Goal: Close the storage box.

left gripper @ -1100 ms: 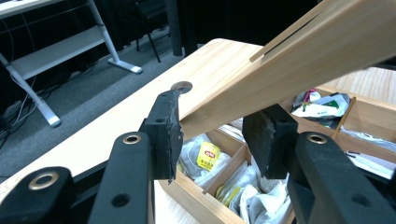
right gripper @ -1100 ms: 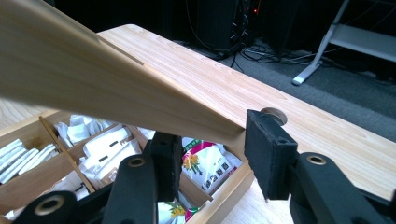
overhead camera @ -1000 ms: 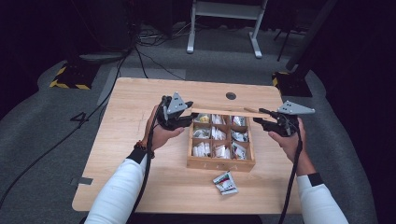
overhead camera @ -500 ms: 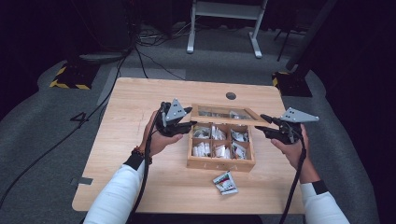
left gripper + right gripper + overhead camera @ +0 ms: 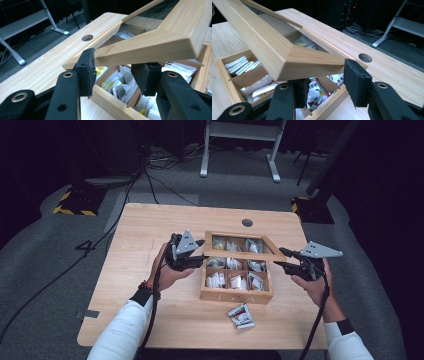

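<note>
Nearest, at the table's front edge, a small pile of loose tea-bag sachets (image 5: 241, 315) on the light wooden table (image 5: 150, 230). Just behind, an open square wooden box with nine compartments (image 5: 235, 295), packed with paper sachets. Over its rear half, a glass-paned wooden-framed lid (image 5: 240, 253), raised and tilted, carried at both side rails. On the lid's left rail, the left gripper (image 5: 199, 253), black pads one above and one below the wood, clamped on it. On the right rail, the right gripper (image 5: 280, 258), one pad against the frame's outer face, the other tucked beneath it, likewise clamped. Farther back, a round cable hole (image 5: 247, 222) in the tabletop, then grey floor and a white metal stand (image 5: 240, 140).
</note>
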A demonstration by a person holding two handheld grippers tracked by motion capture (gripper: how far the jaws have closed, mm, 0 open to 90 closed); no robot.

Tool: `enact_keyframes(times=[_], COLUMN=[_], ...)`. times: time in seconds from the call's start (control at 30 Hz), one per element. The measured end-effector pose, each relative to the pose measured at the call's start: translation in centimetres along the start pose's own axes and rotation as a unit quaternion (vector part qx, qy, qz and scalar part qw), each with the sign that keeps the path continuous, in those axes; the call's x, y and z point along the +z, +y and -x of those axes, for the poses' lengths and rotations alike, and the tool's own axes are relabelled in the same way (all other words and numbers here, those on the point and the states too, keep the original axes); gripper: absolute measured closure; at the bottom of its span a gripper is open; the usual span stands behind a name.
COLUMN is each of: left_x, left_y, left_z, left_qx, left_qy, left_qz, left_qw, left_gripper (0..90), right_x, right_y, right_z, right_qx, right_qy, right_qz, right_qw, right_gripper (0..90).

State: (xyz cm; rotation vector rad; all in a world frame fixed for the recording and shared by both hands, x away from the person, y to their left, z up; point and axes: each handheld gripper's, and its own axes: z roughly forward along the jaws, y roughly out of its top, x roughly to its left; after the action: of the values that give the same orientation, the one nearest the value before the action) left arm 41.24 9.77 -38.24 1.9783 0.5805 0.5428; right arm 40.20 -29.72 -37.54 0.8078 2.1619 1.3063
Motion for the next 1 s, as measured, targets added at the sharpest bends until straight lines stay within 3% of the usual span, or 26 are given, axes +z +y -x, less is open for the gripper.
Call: enact_keyframes(times=[0.5, 1.0], left_x=[-1.0, -1.3], left_y=[-0.6, -2.1], left_z=[0.8, 1.3], left_qx=[0.006, -0.001], left_qy=[-0.009, -0.013], left_qz=[-0.002, -0.013], left_qw=[0.9999, 0.9998], left_gripper=[54.3, 52.6], right_x=[-0.9, -1.0], right_y=[-0.8, -2.1], right_z=[-1.0, -1.6], right_qx=[-0.001, 0.002], right_qy=[0.004, 0.016], right_qz=[0.004, -0.015], right_qw=[1.0000, 0.9998], right_gripper=[56.2, 54.3])
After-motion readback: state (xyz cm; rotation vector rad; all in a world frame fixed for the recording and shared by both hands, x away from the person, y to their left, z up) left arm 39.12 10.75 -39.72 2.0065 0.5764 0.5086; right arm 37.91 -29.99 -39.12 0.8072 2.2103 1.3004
